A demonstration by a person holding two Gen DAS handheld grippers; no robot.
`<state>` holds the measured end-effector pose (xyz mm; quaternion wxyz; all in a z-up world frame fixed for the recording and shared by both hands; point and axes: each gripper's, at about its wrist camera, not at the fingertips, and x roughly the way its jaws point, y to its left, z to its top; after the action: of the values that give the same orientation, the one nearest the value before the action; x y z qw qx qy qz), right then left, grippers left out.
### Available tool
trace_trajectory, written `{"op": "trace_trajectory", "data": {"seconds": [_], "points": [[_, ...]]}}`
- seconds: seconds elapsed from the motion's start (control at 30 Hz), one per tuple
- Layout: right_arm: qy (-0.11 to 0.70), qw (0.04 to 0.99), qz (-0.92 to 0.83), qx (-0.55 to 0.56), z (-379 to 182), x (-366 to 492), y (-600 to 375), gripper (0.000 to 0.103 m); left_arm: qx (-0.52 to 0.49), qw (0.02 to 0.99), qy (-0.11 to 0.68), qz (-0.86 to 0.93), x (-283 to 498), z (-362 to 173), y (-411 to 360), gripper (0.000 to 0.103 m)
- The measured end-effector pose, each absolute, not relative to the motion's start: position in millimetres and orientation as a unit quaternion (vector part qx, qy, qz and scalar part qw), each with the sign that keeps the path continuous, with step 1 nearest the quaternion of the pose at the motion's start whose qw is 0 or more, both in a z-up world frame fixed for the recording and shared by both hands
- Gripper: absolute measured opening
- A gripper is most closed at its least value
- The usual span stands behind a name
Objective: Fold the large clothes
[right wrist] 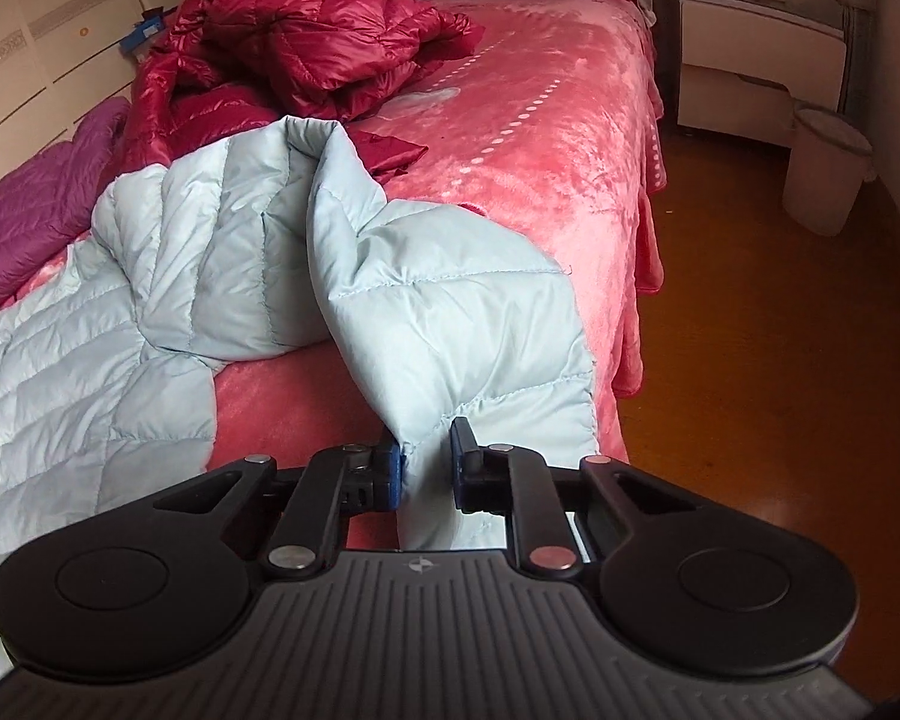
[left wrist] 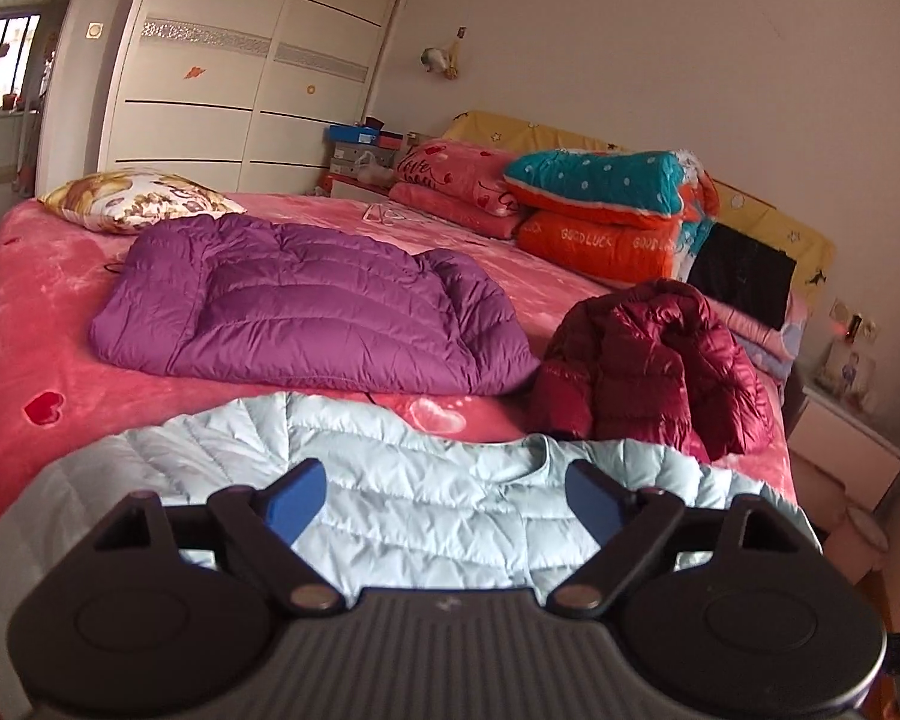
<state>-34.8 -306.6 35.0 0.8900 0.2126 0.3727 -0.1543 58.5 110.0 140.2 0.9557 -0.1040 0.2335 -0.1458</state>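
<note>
A pale blue quilted down jacket [left wrist: 426,480] is spread across the lower middle of the left wrist view, on a bed [left wrist: 42,324] covered with a plush pink blanket printed with hearts. Its thin, slightly crinkled shell is stitched into narrow puffy bands, and a rounded neckline is seen near the centre. The left claw [left wrist: 447,501] is held above this jacket with its blue-padded fingers spread wide; nothing is gripped between them.

In the right wrist view, the same pale blue jacket [right wrist: 150,276] fills the left and centre of the frame. One sleeve [right wrist: 450,324] is draped toward the lower centre, where its cuff end is pinched between the blue pads of the right claw [right wrist: 429,468], which is pressed nearly together on the fabric. The sleeve is bent into a soft fold at the upper centre.

A purple down jacket [left wrist: 294,312], matte and quilted in broad horizontal channels, is laid flat in the middle left of the left wrist view. A glossy dark red puffer jacket [left wrist: 648,360] is heaped in a crumpled mound to its right. Folded quilts [left wrist: 606,210] in orange, teal and pink are stacked behind, at the upper right. A wooden floor [right wrist: 780,390] is seen at the right of the right wrist view.
</note>
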Motion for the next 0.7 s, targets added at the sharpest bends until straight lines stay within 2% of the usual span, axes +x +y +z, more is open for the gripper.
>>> {"op": "trace_trajectory", "data": {"seconds": [0.37,0.7], "points": [[0.317,0.878,-0.05,0.356,87,-38,-294,0.017,-0.126,0.949,0.217,-0.19,87,113,119,0.088],[0.307,0.831,0.107,0.452,115,51,-215,0.017,-0.171,0.941,0.192,-0.219,102,101,148,0.09]]}}
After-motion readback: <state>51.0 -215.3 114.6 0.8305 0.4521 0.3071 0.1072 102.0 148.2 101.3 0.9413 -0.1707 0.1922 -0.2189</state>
